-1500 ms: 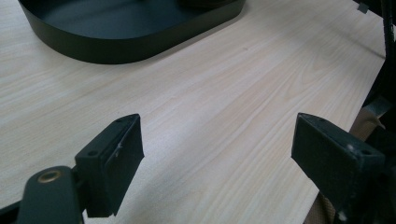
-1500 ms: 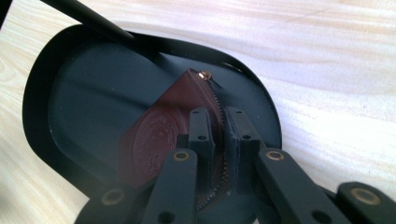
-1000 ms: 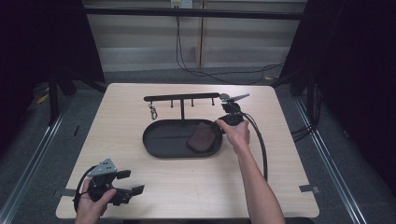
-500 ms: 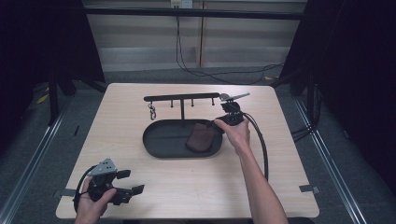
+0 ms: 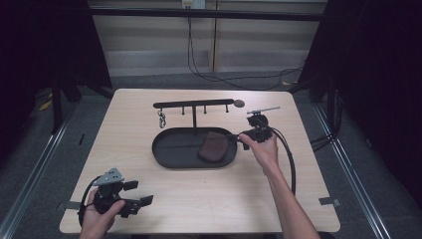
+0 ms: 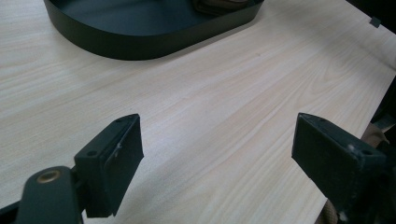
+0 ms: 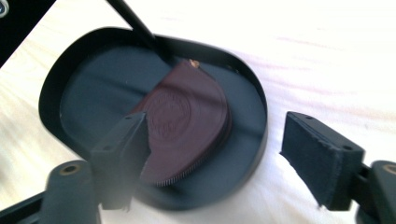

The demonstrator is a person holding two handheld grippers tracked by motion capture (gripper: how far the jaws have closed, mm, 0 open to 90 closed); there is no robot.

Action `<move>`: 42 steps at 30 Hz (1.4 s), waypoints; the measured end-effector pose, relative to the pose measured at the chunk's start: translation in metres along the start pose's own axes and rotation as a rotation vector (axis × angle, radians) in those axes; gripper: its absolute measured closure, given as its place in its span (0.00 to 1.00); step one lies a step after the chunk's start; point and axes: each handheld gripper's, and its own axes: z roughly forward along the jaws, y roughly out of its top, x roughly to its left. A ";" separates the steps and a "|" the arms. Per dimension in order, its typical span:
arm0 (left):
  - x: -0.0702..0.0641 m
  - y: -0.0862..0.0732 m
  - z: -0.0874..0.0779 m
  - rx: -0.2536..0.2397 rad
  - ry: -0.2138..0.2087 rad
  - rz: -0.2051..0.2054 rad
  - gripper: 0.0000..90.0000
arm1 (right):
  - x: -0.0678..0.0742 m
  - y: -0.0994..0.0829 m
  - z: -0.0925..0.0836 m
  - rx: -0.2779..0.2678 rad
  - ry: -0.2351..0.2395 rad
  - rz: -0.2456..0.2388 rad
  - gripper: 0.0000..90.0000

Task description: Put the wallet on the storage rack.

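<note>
- The left gripper (image 5: 133,201) rests on the near left corner of the table (image 5: 318,164). Its jaws are wide apart and hold nothing.
- The brown pouch (image 5: 212,146) lies flat in the black tray (image 5: 169,152), at its right end.
- The right gripper (image 5: 238,137) is at the tray's right rim. Its jaws have just been opening and hold nothing.

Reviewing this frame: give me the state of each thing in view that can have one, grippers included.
Right gripper: open, jaws have just been opening, nothing between the pads, at the tray's right end.
Left gripper: open, empty, over bare table near the front left corner.
Brown pouch: lying flat in the tray, released.
Black oval tray: on the table, holding the pouch.
Hook rack: upright behind the tray, a key ring hanging at its left.
</note>
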 end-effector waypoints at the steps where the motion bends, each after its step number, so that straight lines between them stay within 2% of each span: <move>1: 0.000 0.000 0.000 0.000 -0.001 -0.002 0.18 | 0.000 -0.003 -0.003 -0.010 0.002 -0.005 0.25; 9: 0.000 0.000 0.000 0.002 0.009 -0.014 0.18 | -0.002 -0.027 -0.029 -0.032 0.000 -0.037 0.21; 13: 0.000 0.000 0.000 0.003 0.012 -0.015 0.19 | -0.009 -0.046 -0.044 -0.053 -0.011 -0.025 0.21; 21: 0.000 0.001 0.000 0.010 0.016 -0.011 0.19 | -0.008 -0.069 -0.062 -0.060 -0.022 -0.044 0.21; 27: 0.001 0.001 0.000 0.018 0.006 -0.015 0.19 | -0.006 -0.094 -0.070 -0.052 -0.031 -0.045 0.21; 31: 0.001 0.001 0.000 0.019 0.005 -0.019 0.19 | -0.006 -0.111 -0.080 -0.072 -0.046 -0.050 0.22; 33: 0.002 0.001 0.001 0.021 0.006 -0.021 0.19 | -0.007 -0.121 -0.085 -0.078 -0.037 -0.034 0.22; 36: 0.002 0.002 0.001 0.020 0.008 -0.025 0.19 | -0.008 -0.129 -0.086 -0.079 -0.044 -0.038 0.22; 39: 0.002 0.002 0.003 0.028 0.014 -0.025 0.19 | -0.014 -0.142 -0.087 -0.100 -0.048 -0.008 0.22; 42: 0.001 0.002 0.004 0.031 0.008 -0.022 0.19 | -0.020 -0.151 -0.085 -0.078 -0.073 0.009 0.22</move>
